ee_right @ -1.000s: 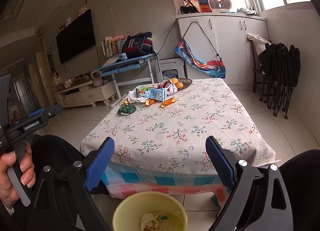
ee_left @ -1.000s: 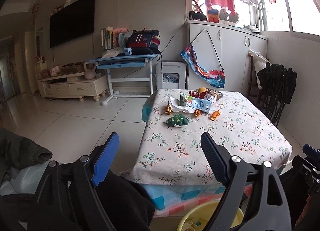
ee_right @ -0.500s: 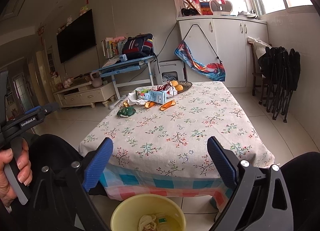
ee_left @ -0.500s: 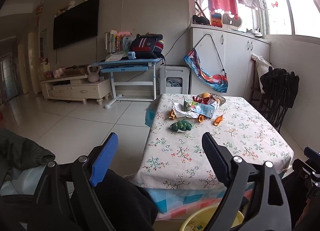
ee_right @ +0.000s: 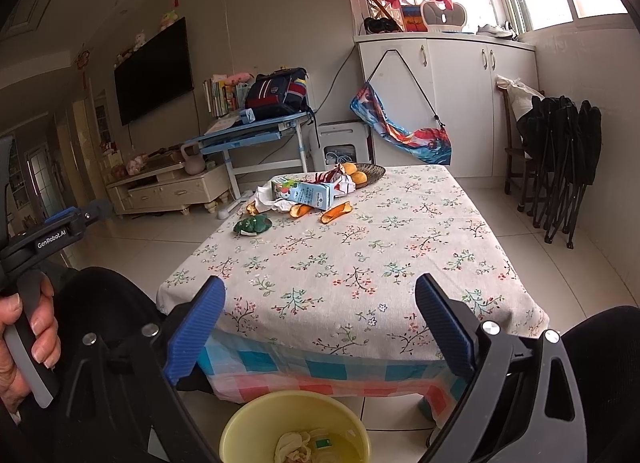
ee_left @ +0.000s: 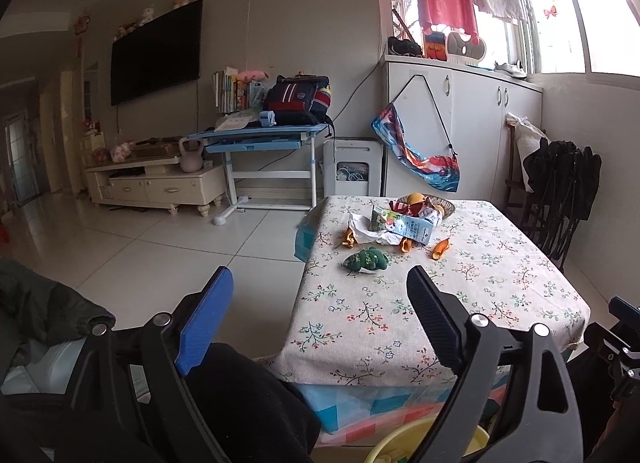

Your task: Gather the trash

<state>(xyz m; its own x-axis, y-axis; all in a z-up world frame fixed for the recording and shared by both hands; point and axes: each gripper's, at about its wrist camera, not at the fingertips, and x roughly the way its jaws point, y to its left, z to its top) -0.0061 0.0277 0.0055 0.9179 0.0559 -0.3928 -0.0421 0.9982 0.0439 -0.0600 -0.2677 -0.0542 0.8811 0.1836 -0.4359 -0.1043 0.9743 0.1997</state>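
Only legible text: "GenRobot.AI" in white letters on the black handheld left gripper body (ee_right: pixel 52 241), seen at the left edge of the right wrist view. The blue-and-white printed carton (ee_right: pixel 308 194) lying on the floral-cloth table (ee_right: pixel 360 263) carries print and a small logo, too small to read in either view. Nothing else readable.

Pale tiled floor (ee_left: pixel 168 247), wall-mounted television (ee_left: pixel 156 51), bright window (ee_left: pixel 560 23).
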